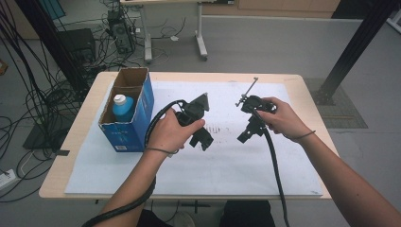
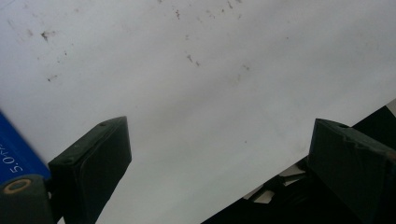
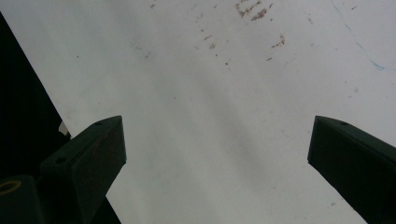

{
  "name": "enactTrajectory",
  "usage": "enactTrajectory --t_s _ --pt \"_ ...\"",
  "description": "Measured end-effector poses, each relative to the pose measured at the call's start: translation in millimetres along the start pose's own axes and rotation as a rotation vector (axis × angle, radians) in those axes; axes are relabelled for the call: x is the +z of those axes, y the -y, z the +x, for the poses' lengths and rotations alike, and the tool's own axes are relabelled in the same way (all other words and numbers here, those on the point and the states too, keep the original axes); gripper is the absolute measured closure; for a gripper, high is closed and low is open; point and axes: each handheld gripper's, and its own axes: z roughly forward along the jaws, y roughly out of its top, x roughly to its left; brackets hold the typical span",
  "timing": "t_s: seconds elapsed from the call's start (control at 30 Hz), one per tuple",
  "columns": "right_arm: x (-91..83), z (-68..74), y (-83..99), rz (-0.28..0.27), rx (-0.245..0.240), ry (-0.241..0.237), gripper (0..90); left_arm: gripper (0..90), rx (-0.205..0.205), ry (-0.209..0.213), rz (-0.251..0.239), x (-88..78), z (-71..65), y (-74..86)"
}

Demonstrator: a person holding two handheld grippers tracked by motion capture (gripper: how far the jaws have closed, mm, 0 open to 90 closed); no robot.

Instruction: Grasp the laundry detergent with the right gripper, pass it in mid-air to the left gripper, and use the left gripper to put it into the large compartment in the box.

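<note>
A person holds a black gripper in each hand over a white sheet (image 1: 227,161) that covers the wooden table. My left gripper (image 1: 202,140) hangs near the sheet's middle, jaws pointing down and wide apart; in the left gripper view (image 2: 219,154) nothing lies between them but stained white sheet. My right gripper (image 1: 243,137) is a little to its right, also pointing down at the sheet. In the right gripper view (image 3: 217,149) its jaws stand wide open with bare white sheet between them.
An open blue cardboard box (image 1: 137,118) stands on the table's left side with a blue bottle with a white cap (image 1: 123,107) inside; its blue wall (image 2: 14,149) edges the left gripper view. Cables, a computer tower (image 1: 120,33) and a desk's legs lie on the floor beyond.
</note>
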Motion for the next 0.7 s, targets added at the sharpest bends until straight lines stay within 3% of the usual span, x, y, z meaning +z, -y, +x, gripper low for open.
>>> enactTrajectory --t_s 0.7 --pt "0.7 3.0 -1.6 0.0 0.001 -0.002 4.0 6.7 -0.003 0.011 0.006 1.4 1.4 2.2"
